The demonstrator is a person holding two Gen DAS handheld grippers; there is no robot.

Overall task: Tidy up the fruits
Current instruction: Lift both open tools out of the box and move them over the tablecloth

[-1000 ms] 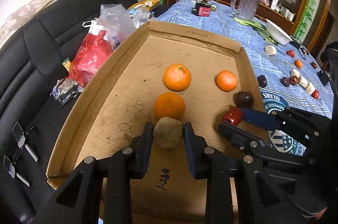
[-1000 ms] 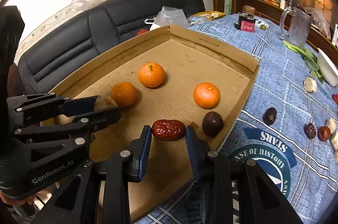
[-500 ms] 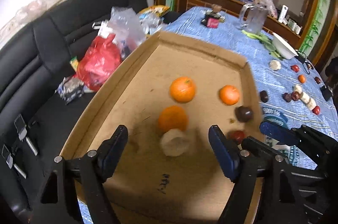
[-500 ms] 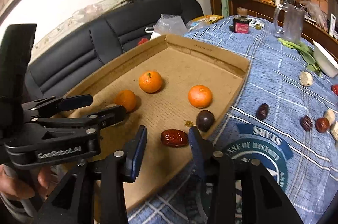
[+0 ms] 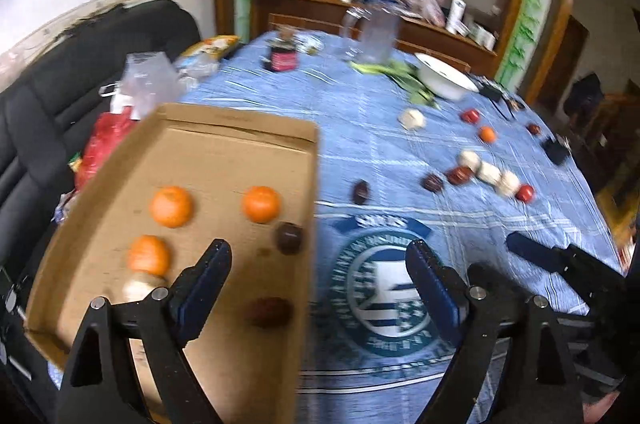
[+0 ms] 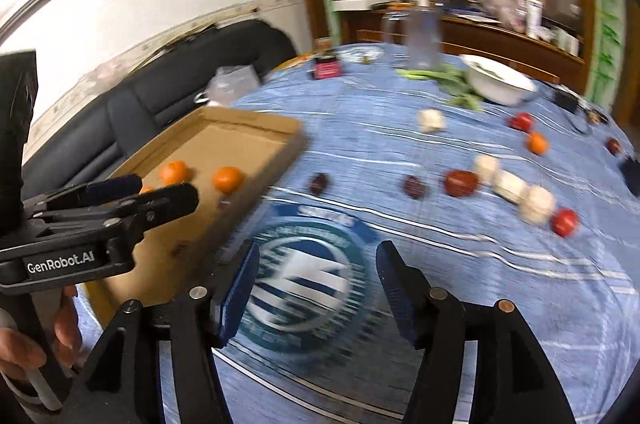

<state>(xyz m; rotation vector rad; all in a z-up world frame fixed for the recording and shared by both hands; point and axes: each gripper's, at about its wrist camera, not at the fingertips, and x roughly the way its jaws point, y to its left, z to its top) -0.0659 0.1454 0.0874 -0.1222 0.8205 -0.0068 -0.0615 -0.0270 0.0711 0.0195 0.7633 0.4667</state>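
Cardboard tray, 3 oranges, both hand-held grippers empty

Matt cardboard tray; glossy blue tablecloth; black leather sofa.

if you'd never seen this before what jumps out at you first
Three bright oranges in a shallow cardboard tray at the left of the blue tablecloth. Red, dark and pale fruits lie scattered across the cloth to the right. Both the left gripper and the right gripper stand open and empty.
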